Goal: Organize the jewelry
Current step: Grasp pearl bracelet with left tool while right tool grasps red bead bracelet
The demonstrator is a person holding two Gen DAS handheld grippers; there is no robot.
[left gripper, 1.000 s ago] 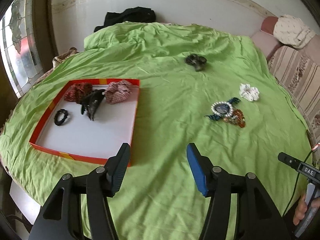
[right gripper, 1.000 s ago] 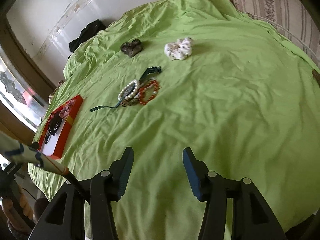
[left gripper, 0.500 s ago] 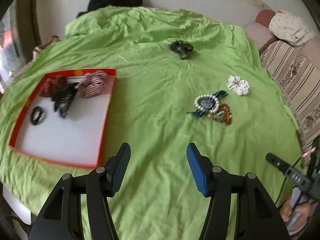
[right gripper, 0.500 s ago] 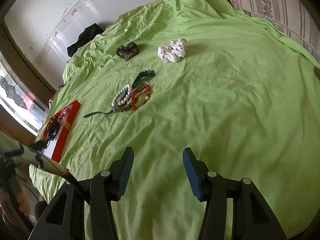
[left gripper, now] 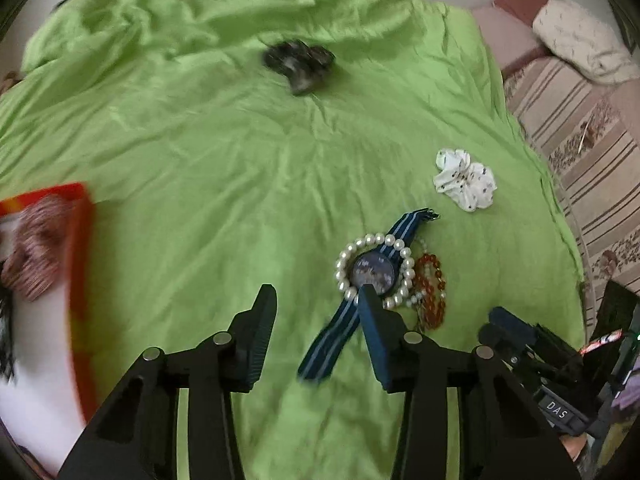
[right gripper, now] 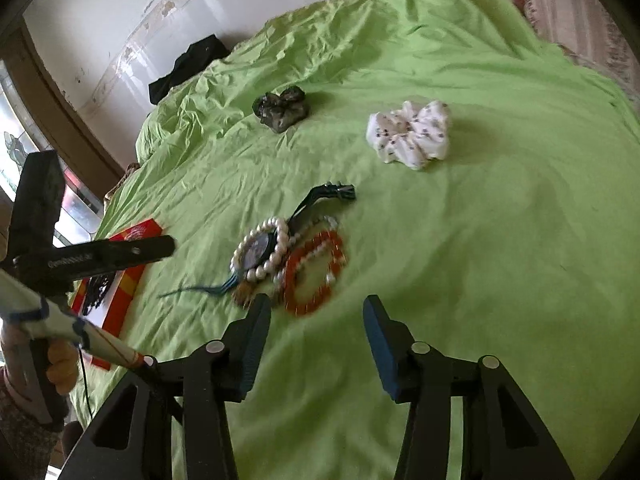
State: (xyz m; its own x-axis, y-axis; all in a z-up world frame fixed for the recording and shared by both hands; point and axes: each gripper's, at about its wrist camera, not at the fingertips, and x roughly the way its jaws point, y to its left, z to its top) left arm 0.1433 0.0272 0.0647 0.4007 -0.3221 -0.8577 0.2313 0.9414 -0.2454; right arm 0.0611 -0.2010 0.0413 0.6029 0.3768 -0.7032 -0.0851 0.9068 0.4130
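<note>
**A:** Since the whole bed is under that wrinkly lime-green sheet (left gripper: pixel 224 168), everything on it pops. White wall (right gripper: pixel 120 12) behind it, a black garment (right gripper: pixel 188 66) bunched at the far edge, striped sofa cushions (left gripper: pixel 568 120) along one side, a window (right gripper: pixel 16 148) on the other.

**B:** Where's the jewelry?

**A:** Clumped mid-sheet: a watch (left gripper: pixel 374 270) on a blue striped strap, a pearl bracelet (left gripper: pixel 348 256) lying round its face, an orange bead bracelet (left gripper: pixel 430 280) touching that. A white spotted scrunchie (right gripper: pixel 408 136) sits apart beyond them, a dark scrunchie (right gripper: pixel 282 108) farther back. The red-rimmed tray (left gripper: pixel 80 264) is off at the sheet's edge with a pinkish scrunchie (left gripper: pixel 36 248) in it.

**B:** And the claws?

**A:** Left gripper (left gripper: pixel 316 324) has its fingers spread wide, nothing held, one tip just over the watch strap. Right gripper (right gripper: pixel 316 338) is likewise gaping and empty, hovering just short of the orange beads.

**B:** Space to move?

**A:** Plenty of bare sheet on the sofa side of the clump and between clump and tray.
</note>
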